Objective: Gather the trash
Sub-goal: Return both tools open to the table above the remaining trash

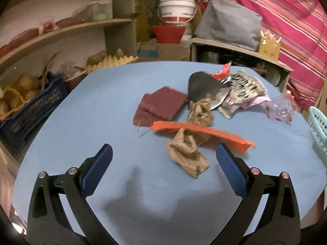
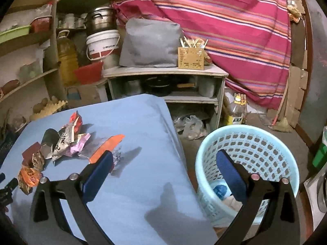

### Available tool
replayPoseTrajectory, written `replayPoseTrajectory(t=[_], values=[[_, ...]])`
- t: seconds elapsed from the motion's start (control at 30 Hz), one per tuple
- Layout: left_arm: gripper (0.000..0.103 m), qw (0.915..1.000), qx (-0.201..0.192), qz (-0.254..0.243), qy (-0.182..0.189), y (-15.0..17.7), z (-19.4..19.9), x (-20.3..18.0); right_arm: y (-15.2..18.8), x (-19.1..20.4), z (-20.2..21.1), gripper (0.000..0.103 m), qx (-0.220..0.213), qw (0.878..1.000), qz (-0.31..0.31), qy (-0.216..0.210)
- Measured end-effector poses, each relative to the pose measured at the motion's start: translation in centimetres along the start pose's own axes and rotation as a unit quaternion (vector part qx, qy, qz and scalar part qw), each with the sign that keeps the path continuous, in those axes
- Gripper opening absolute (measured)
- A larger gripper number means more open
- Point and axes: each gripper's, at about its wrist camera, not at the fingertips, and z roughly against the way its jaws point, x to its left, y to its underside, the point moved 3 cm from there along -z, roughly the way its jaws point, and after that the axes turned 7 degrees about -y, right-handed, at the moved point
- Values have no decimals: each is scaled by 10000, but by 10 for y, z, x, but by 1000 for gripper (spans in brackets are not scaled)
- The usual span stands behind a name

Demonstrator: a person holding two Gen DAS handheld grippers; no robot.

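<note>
My left gripper (image 1: 163,155) hangs with its jaws spread and empty, a crumpled brown paper wad (image 1: 187,156) lying just ahead between them, so I judge the next move is to lower and close on it. My right gripper (image 2: 164,161), equally agape, hovers by the pale blue basket (image 2: 286,149) (some scraps already inside). Beyond: blue tablecloth (image 1: 92,106), cluttered shelves (image 1: 67,28).

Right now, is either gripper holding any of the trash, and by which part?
Nothing is held. The left gripper has its jaws open above the table, near a crumpled brown paper. The right gripper is open and empty too.
</note>
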Motion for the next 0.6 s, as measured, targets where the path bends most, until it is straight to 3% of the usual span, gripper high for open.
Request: replayPoseTrajectory(t=[0.17,0.4,0.6], values=[[98,9993,314,146,110,3,-12,6,2,6,-9,99,97,9999,7,99],[98,9995,227,90,181,8,-10,7,3,14,-14,99,-30,9992,118,369],[98,9989,333,-188,263,12,-15,0,5,13,-28,99,202,9995,-72,246]])
